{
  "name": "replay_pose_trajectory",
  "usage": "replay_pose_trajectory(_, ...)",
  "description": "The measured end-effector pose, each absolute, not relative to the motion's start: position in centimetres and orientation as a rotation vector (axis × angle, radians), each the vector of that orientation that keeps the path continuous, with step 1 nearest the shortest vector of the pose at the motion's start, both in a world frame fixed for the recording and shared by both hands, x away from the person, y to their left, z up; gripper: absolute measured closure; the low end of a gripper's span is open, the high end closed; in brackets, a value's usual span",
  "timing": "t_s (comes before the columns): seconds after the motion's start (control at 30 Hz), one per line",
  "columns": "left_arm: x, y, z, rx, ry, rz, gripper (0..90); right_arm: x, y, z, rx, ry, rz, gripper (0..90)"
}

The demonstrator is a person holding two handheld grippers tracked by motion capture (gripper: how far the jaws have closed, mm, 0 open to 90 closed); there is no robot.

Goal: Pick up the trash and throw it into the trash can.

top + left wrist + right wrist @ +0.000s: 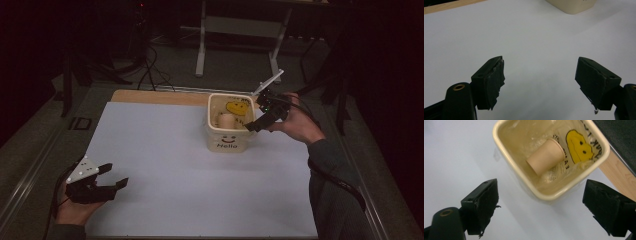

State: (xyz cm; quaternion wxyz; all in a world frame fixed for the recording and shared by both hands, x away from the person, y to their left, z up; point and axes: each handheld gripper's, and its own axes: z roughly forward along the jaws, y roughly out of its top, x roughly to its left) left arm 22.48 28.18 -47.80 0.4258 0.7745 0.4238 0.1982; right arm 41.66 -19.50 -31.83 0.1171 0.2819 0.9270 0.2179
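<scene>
left gripper (114,176) sits at the near left corner of the counter (165,200), held in the person's left hand (75,210), a grey three-cornered plate on top; its fingers (491,80) stand well apart with nothing between them, only bare white surface showing in the left gripper view. the white sheet covering the counter is bare across the near and middle area

farther off, right of centre, a cream tub (215,137) stands upright on the white sheet, a smile and the word "hello" printed on its near wall. a clear plastic bag with a yellow smiley face (579,146) lines the inside. a brown paper cup (546,156) lies on its side within the tub, resting on the liner, its open rim toward the smiley print

right gripper (250,125) is held by the right hand (295,122) just beside the tub's right wall, its tips at rim level. in the right gripper view its fingers (484,205) are spread wide, empty, set either side of the tub's near corner and not touching it

a wooden strip (160,97) of the counter shows beyond the sheet's far edge. behind it, dark floor with cables (150,75) and a grey metal stand (240,30)
</scene>
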Motion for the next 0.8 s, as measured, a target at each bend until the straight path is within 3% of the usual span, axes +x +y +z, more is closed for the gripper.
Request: replay_pose_trajectory(0.8, 22.4, 28.1, -47.8, 1.936, 1.054, 0.499, 23.2, 37.8, -22.8, -37.5, 0.837, 2.663, 0.844, 13.2)
